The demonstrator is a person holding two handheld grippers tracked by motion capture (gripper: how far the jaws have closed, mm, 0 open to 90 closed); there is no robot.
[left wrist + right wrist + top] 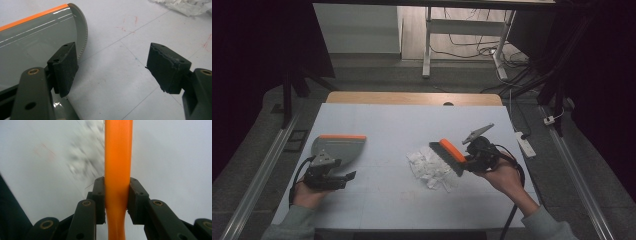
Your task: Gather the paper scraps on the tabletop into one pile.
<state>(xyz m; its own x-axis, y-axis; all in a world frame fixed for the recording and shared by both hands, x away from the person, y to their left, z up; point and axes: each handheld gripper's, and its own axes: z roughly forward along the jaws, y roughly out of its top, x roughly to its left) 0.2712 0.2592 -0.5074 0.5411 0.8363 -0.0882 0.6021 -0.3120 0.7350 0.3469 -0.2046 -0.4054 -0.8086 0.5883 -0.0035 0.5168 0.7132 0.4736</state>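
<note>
1. The right gripper point(117, 200) has its jaws clamped on the orange handle of the brush point(451, 154); the handle runs straight out between the fingers point(98, 200).
2. Paper scraps point(431, 169) lie just under and beside the bristles.
3. The left gripper point(113, 70) is wide open and holds nothing.
4. The dustpan point(37, 42) lies by its left finger point(63, 67); whether they touch, I cannot tell.

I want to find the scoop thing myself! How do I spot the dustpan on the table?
Start at the big pale blue table top and look to its left side, near the left gripper. There lies the flat grey plastic dustpan. Unlike the crumpled white paper scraps in the middle, it is smooth, with an orange strip on its far edge.
</note>
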